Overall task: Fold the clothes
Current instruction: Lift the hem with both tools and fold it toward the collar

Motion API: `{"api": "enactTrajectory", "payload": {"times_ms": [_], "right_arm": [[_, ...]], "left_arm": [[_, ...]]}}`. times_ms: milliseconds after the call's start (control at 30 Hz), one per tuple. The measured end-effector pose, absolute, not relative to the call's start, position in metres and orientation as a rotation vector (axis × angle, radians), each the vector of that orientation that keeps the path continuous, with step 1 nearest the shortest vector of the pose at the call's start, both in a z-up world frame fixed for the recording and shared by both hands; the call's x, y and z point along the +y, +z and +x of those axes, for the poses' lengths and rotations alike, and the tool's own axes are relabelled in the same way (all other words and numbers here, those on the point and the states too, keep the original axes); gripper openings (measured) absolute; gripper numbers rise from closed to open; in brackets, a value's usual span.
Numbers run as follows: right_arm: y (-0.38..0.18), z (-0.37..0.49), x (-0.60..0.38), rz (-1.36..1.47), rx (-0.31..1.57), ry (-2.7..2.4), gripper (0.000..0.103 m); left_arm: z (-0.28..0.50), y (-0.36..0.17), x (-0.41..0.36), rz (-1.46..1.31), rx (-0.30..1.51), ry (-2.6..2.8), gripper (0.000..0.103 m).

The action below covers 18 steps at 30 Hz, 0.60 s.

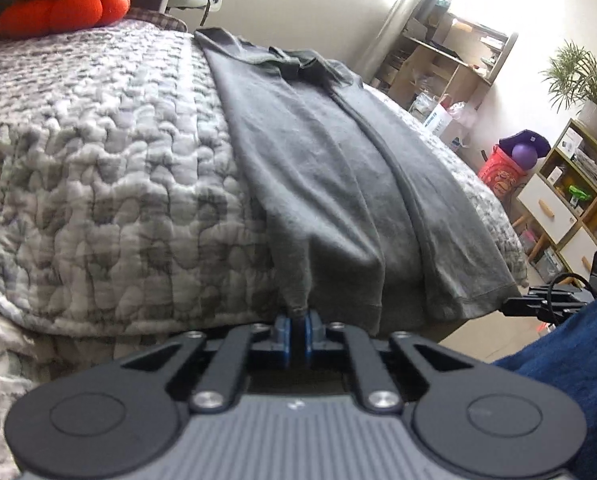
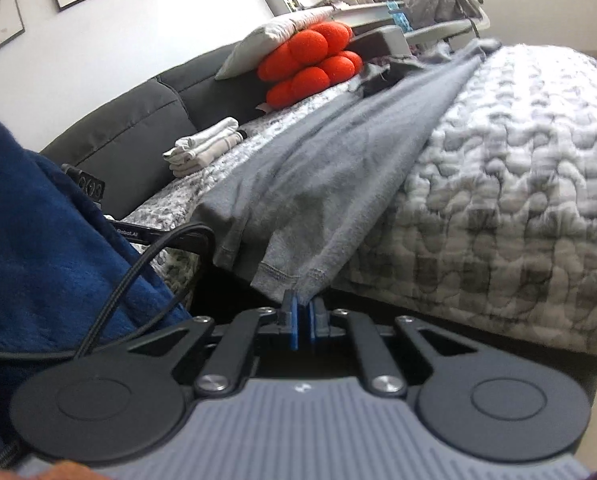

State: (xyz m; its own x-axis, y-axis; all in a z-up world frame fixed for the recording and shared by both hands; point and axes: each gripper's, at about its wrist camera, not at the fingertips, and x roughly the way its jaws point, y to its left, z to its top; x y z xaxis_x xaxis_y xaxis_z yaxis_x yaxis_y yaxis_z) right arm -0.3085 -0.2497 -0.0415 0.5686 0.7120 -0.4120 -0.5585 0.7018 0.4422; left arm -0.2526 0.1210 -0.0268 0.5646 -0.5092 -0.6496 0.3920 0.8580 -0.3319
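The bed (image 1: 98, 168) fills both views, spread with a puckered grey-and-white quilt (image 2: 498, 184), and the grey shirt (image 1: 330, 168) lies stretched lengthwise along it, side panels folded inward, its hem hanging at the near edge. Behind the bed in the right wrist view runs a dark grey sofa (image 2: 138, 128), and up near the shirt's collar end sits a knotted orange cushion (image 2: 310, 64) with a pale pillow (image 2: 274, 36) leaning on top of it; the shirt's far end lies just beside them. To the side, a wooden shelf unit (image 1: 566, 196) with white drawers stands well apart from the bed, a potted plant (image 1: 586, 88) on top and a red basket (image 1: 502, 176) with a purple ball beside it. On the quilt near the sofa, a small stack of folded whites (image 2: 202, 152) rests beside the shirt. The person's blue sleeve (image 2: 50, 248) crowds the left of the right wrist view, a black cable (image 2: 138, 272) looping across it. Now the hem: the left claw (image 1: 297, 332) is clenched on a pinched peak of the shirt's bottom edge, blue pads tight on the cloth. The right claw (image 2: 303, 320) grips the other hem corner the same way, fabric drawn down between its closed pads.
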Motion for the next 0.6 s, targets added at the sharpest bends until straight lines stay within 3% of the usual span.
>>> {"api": "enactTrajectory", "payload": {"times_ms": [533, 600], "right_arm": [[0.039, -0.252, -0.253, 0.221, 0.346, 0.686, 0.008], [0.045, -0.230, -0.252, 0.222, 0.333, 0.639, 0.003]], "left_arm": [[-0.176, 0.064, 0.108, -0.237, 0.655, -0.524, 0.007], [-0.150, 0.068, 0.103, -0.243, 0.661, -0.490, 0.007]]}}
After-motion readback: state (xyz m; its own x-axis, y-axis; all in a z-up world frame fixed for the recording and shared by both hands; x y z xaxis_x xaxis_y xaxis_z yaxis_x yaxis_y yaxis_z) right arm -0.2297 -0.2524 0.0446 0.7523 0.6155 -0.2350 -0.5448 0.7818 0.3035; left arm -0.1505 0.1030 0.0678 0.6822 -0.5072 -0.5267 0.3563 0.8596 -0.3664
